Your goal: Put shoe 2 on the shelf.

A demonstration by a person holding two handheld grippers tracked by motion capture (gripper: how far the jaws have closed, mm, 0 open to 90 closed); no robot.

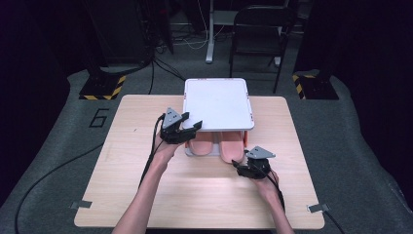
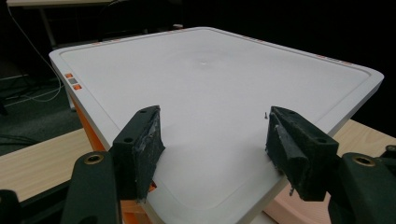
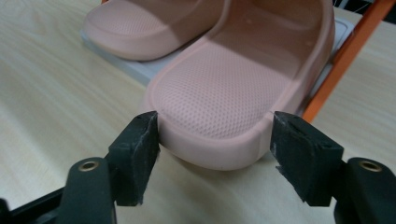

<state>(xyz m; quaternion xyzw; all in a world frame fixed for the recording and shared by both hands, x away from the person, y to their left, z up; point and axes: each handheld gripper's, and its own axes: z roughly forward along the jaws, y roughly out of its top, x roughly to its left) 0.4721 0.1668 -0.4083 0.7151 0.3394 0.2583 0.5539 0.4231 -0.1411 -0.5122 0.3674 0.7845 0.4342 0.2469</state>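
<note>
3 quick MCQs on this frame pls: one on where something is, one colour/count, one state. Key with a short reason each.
1. Where are the slippers?
A. on the rack's top shelf
B. on its lower shelf, heels sticking out toward the person
C. on the floor

2. How many slippers, what colour?
A. two, pink
B. one, blue
C. three, white

3. How does the right gripper stand to the nearer slipper?
A. shut, away from it
B. jaws either side of its heel
C. holding it in the air

Key: 1 B, they lie under the white top; 2 A, a pink pair shows; 3 B, the heel sits between the jaws, slipper resting on the shelf.
</note>
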